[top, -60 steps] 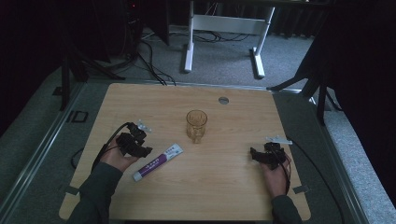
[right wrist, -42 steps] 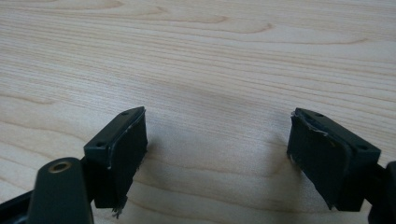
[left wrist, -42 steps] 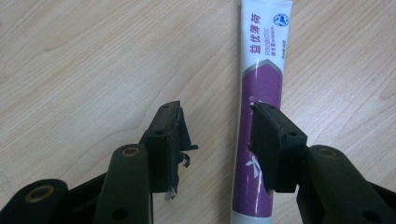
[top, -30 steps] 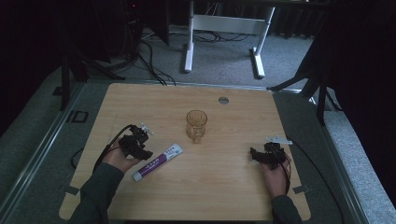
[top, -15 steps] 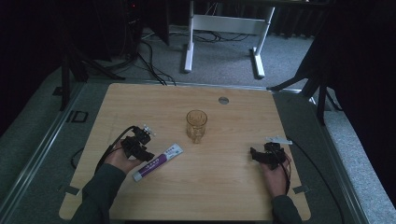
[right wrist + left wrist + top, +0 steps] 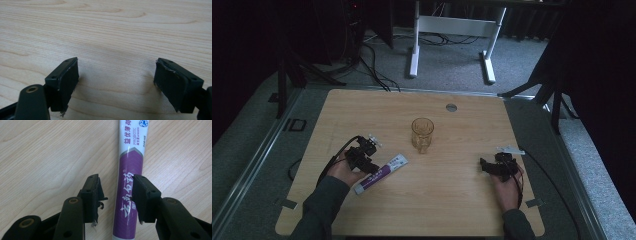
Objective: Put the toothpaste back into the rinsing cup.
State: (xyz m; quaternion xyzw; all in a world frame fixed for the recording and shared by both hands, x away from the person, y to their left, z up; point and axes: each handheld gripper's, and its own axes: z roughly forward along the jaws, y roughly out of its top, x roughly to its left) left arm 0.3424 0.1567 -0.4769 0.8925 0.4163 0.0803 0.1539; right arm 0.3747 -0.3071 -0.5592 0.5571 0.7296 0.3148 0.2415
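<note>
Straddling the toothpaste tube [image 6: 130,192], the left gripper [image 6: 116,195] has just been closing its jaws; the right pad touches the tube's edge while a gap remains at the left one. The tube lies flat on the wooden table [image 6: 452,200], left of centre, near a glass mug [image 6: 422,134]. Its purple-and-white label reads "PROBIOTIC" among Chinese characters. The right gripper [image 6: 116,82] rests spread wide over bare wood.

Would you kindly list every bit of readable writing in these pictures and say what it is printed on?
"PROBIOTIC": small print on the white part of the toothpaste tube.
"益生菌" and further Chinese characters: above it on the white part, cut off by the frame.
Large white brush-style Chinese characters on the purple part: too stylised to read surely.
Print on the tube in the high view: too small.
</note>
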